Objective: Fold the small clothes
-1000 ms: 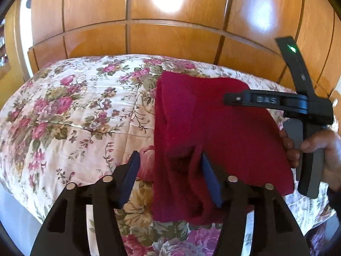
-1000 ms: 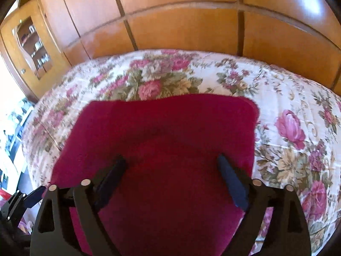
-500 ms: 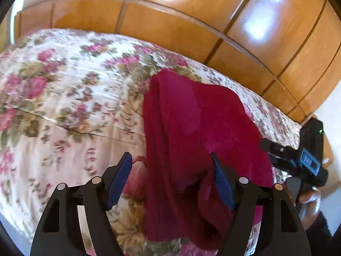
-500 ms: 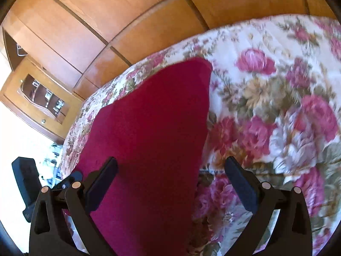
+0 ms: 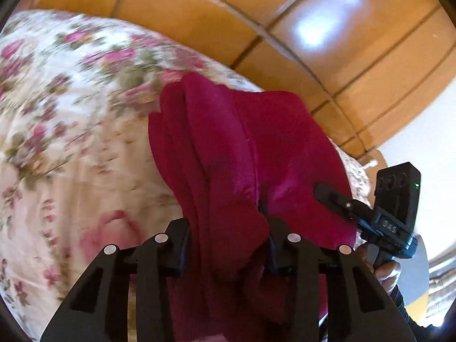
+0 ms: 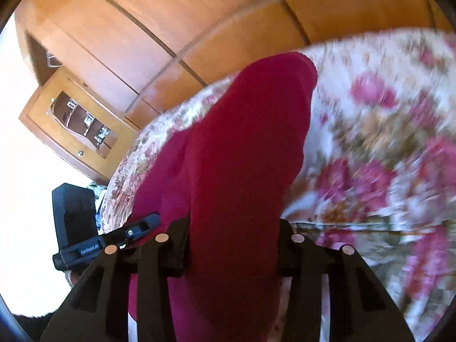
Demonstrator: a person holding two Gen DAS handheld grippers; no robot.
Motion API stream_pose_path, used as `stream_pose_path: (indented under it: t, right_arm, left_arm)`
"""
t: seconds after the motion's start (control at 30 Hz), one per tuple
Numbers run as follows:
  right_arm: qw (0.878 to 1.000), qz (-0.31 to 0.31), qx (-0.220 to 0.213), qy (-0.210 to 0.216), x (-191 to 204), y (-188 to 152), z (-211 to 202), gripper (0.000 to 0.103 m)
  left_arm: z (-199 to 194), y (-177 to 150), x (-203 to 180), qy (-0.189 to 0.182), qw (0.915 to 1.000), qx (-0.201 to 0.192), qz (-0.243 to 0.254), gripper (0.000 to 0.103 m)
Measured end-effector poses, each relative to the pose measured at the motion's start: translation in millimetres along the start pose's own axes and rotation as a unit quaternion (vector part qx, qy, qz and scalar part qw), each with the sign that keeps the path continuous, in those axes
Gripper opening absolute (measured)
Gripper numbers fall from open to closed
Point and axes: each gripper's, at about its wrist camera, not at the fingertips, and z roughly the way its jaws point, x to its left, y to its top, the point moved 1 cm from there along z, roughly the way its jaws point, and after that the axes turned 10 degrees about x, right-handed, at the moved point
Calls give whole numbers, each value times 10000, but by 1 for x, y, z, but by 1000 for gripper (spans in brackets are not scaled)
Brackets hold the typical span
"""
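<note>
A dark red garment lies folded on the floral bedspread. My left gripper is shut on its near left edge, with bunched cloth between the jaws. In the right wrist view the same red garment runs away from me, and my right gripper is shut on its near right edge. The right gripper also shows at the right of the left wrist view. The left gripper shows at the lower left of the right wrist view.
Wooden wardrobe panels stand behind the bed. A wooden cabinet with a glass door stands at the left in the right wrist view. The floral bedspread spreads to the right of the garment.
Both grippers were open around the garment's near edge and have closed on it. Both views have tilted and the cloth is drawn up towards the cameras.
</note>
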Motion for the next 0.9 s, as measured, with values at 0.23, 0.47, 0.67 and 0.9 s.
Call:
stream_pose_path:
  t: [0.23,0.47,0.67,0.9]
  right_arm:
    - [9889,208,-1207,-845,-33,-22,-132,40]
    - [9549,1386,-1726,-1981,-112,-72,-196,42]
    - [9350,2287,-1554,-2222,-169,-127,-170,56]
    - [9234,2346,-1696,-2521,-160,-123,-196,80]
  left_arm:
    - [48,34,-125,-436,9909,176,1259,39]
    - [153,34,-250,179,9636,630,2591,39]
    - [234,13,-260,1266,9455,911,2860,59]
    - [191,-4,-262,1496,9400,417,3036,59]
